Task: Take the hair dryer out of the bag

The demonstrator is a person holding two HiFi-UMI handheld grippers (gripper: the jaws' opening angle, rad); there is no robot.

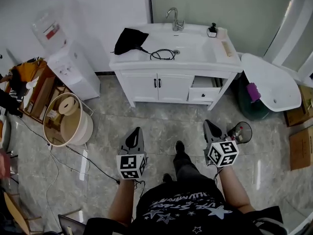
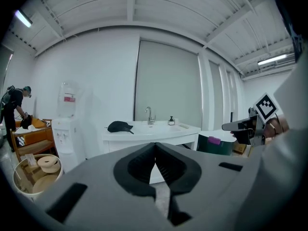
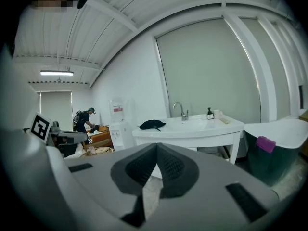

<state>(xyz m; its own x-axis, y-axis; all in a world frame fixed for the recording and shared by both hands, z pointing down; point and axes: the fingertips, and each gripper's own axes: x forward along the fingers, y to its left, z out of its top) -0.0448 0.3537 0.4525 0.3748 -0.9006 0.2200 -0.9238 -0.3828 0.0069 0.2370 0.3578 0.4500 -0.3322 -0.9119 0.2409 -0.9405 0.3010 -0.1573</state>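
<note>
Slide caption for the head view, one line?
Left gripper and right gripper, shut and empty, face the vanity bearing the black bag.

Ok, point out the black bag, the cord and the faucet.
black bag (image 1: 128, 39): head view, middle of the fabric.
cord (image 1: 162, 55): head view, coiled loop on the counter.
faucet (image 1: 175, 19): head view, its upright neck.

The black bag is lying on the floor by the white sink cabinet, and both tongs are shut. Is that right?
Not quite. The black bag lies on top of the white sink cabinet, left of the basin, not on the floor; the head view shows it. The left tongs and right tongs are indeed shut.
</note>
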